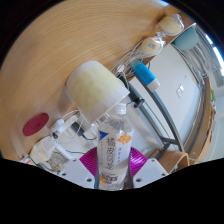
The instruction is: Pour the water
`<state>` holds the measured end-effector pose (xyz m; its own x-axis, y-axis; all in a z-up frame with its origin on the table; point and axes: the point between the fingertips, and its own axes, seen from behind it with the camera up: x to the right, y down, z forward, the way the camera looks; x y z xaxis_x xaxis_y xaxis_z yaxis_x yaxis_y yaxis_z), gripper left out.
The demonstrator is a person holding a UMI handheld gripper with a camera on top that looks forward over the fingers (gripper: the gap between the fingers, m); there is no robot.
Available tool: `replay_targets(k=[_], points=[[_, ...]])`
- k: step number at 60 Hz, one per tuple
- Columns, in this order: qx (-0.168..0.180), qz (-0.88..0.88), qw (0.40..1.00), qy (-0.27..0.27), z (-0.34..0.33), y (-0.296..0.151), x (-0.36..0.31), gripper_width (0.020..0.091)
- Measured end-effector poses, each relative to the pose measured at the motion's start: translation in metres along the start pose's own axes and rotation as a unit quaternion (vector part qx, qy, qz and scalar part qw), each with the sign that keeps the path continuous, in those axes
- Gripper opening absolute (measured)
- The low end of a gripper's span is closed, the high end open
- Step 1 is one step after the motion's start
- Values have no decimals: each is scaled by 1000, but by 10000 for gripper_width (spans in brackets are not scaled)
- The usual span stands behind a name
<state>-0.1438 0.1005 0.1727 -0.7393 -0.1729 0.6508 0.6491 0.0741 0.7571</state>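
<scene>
While we look forward along the gripper (113, 163), we see a clear plastic water bottle (114, 148) standing upright between its two fingers. The purple pads (89, 160) show on either side of the bottle's lower body, and both appear to press against it, so we read the claw as narrowed onto the bottle and holding it. The bottle has a white cap (121, 108) on top and a label with orange and blue print around its middle.

Just beyond the bottle, on the wooden table (60, 45), stands a pale yellow cup (95, 88) with a whitish handle on its left side; its opening faces away from us, toward the far side of the table. To the right of the cup we see a blue-capped item (146, 74) and some dark cables (160, 105) running over a grey surface (180, 80). Farther off sits a small jar (152, 45) with a cream-coloured top.

To the left of the fingers lies a small round pink object (36, 123) on the table, and near it some white bits we cannot identify.
</scene>
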Motion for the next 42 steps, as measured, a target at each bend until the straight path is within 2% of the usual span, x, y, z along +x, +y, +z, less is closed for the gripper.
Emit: replay_targets(k=[6, 12, 13, 19, 21, 22, 23, 30, 31, 32, 39, 42], points=[[-4, 56, 998, -10, 0, 10, -5, 387], [-36, 144, 989, -22, 0, 37, -12, 387], [-34, 164, 986, -24, 2, 43, -14, 388], [-43, 344, 936, -52, 0, 59, -38, 389], [-46, 414, 907, -62, -1, 63, -46, 390], [-61, 447, 890, -62, -4, 61, -50, 389], [-51, 483, 872, -70, -2, 66, -55, 388], [-50, 676, 731, -79, -6, 69, -75, 390], [-61, 700, 708, -70, -8, 60, -76, 391], [-44, 724, 685, -76, -8, 66, -79, 390], [-21, 854, 510, -99, -12, 46, -93, 388], [-2, 886, 452, -107, -9, 46, -99, 388]])
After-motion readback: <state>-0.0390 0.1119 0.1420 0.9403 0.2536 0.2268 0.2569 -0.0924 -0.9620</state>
